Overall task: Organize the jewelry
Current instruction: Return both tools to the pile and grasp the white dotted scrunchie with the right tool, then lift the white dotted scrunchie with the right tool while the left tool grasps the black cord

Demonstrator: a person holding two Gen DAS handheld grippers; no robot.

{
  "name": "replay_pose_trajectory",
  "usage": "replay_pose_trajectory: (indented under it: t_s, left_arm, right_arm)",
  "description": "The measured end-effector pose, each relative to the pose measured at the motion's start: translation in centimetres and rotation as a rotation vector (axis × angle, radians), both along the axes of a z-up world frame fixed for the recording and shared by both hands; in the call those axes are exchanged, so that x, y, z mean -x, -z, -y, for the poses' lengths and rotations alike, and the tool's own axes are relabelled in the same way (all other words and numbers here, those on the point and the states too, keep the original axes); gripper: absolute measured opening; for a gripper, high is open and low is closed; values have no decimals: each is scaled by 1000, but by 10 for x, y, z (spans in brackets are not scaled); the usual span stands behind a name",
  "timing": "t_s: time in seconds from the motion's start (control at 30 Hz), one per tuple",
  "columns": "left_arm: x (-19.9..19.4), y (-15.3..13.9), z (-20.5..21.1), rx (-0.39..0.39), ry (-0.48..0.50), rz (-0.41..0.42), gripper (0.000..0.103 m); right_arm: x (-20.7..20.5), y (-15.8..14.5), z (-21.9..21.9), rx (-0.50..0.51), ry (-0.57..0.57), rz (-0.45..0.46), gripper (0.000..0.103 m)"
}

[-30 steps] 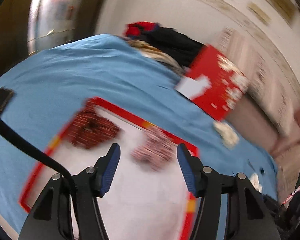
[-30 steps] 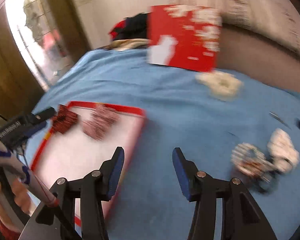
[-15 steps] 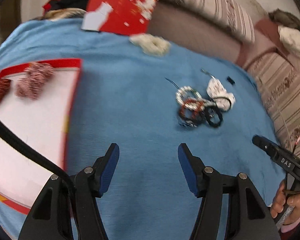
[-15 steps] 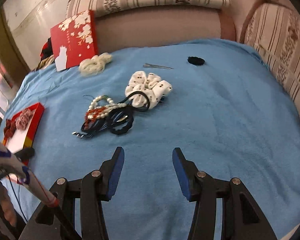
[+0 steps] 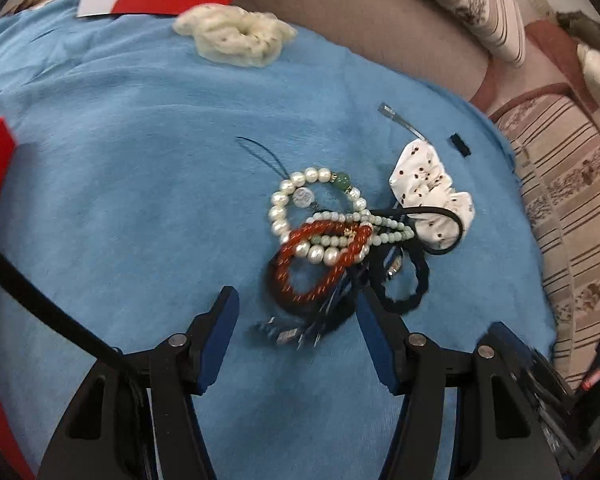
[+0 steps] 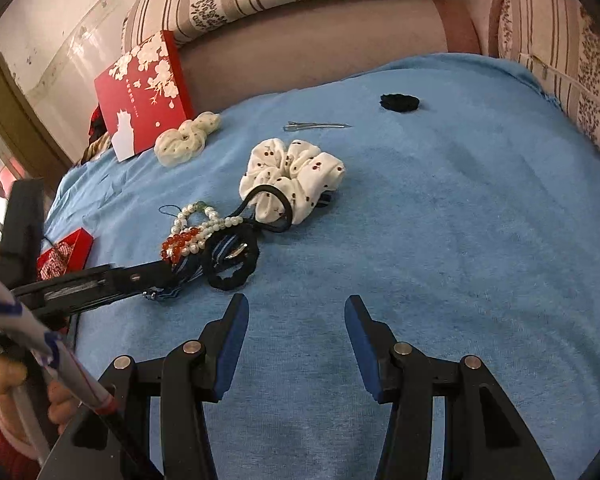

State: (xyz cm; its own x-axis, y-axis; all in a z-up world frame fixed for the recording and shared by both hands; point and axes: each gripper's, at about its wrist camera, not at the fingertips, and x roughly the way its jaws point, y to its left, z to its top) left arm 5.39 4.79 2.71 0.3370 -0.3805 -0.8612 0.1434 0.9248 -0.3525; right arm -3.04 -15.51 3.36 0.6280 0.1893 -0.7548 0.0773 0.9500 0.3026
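Note:
A tangled pile lies on the blue cloth: a pearl bracelet (image 5: 284, 204), a red bead bracelet (image 5: 324, 256), a dark blue striped piece (image 5: 320, 316) and black hair ties (image 5: 400, 280). My left gripper (image 5: 296, 312) is open, its jaws either side of the pile's near end. In the right wrist view the pile (image 6: 204, 236) lies left of centre, with the left gripper's fingers (image 6: 140, 276) reaching it from the left. My right gripper (image 6: 296, 320) is open and empty, over bare cloth near the pile.
A white cherry-print scrunchie (image 6: 292, 176) touches the pile. A cream scrunchie (image 6: 184, 140), a hair clip (image 6: 316, 126) and a small black tie (image 6: 399, 102) lie farther back. A red box lid (image 6: 144, 88) leans on the sofa. The red tray (image 6: 66, 254) is at the left.
Both views swung from the red tray to the jewelry pile. My left gripper moved forward until its open jaws straddle the pile's near end. My right gripper came closer to the pile.

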Motion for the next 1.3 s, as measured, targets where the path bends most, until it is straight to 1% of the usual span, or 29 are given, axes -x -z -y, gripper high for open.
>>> replay_pose_trajectory:
  t_s: [0.03, 0.07, 0.1, 0.17, 0.23, 0.43, 0.53, 0.6, 0.63, 0.7, 0.73, 0.77, 0.83, 0.9, 0.97, 1.03, 1.07, 1.1, 1.13, 1.17, 1.23, 1.3]
  left_arm:
    - [-1, 2, 5, -25, 8, 5, 32]
    - [-1, 2, 8, -33, 18, 3, 21]
    - [1, 1, 8, -18, 27, -6, 16]
    - [9, -1, 8, -13, 46, -15, 6]
    - [27, -5, 2, -27, 61, -18, 6]
    - [93, -9, -32, -16, 120, -16, 7]
    - [110, -12, -56, 7, 106, -4, 8]
    - [114, -17, -70, 26, 94, 24, 10]
    - [112, -20, -74, 32, 88, 34, 13]
    - [108, -23, -84, 47, 67, 46, 23]
    - [104, -23, -82, 55, 58, 49, 24]
    - [100, -23, -86, 65, 44, 51, 27]
    - [93, -22, -93, 84, 12, 53, 28]
    - [85, -23, -99, 106, -13, 56, 29]
    - [78, -25, -98, 117, -23, 58, 29]
    - [65, -28, -92, 112, -27, 68, 33]
    - [60, -29, -90, 109, -27, 69, 36]
    - [52, -29, -86, 109, -26, 67, 36]
    - [46, -28, -83, 110, -21, 63, 36]
    - [41, -27, -80, 107, -18, 57, 36]
    - [31, -23, -73, 99, -15, 47, 36]
    - [20, -17, -66, 92, -5, 26, 36]
  right_arm:
    - [1, 1, 2, -3, 3, 0, 54]
    - [2, 1, 4, -8, 9, 0, 54]
    - [4, 2, 6, -12, 13, -1, 54]
    - [6, 3, 10, -18, 17, -3, 54]
    - [8, 4, 13, -21, 17, -7, 54]
    - [19, 6, 11, -25, 1, -15, 54]
    - [19, 8, 5, -19, -5, -23, 54]
    - [18, 6, 0, -22, -11, -24, 54]
    - [18, 5, -2, -21, -15, -21, 54]
    - [14, -1, -9, -16, -30, -8, 54]
    - [12, -3, -11, -13, -33, -3, 55]
    - [9, -7, -14, -7, -34, 5, 58]
    - [-3, -11, -20, 12, -38, 20, 62]
    - [-15, -11, -26, 24, -47, 16, 62]
    - [-33, -6, -33, 23, -68, -1, 62]
    - [-47, 3, -41, 30, -81, -25, 62]
    - [-51, 7, -43, 29, -88, -33, 58]
    - [-55, 11, -46, 23, -99, -44, 47]
    - [-59, 17, -49, 5, -121, -63, 12]
    - [-59, 18, -49, 0, -126, -69, 9]
    - [-53, 15, -45, 0, -111, -43, 8]
    - [-44, 10, -37, 29, -91, -26, 8]
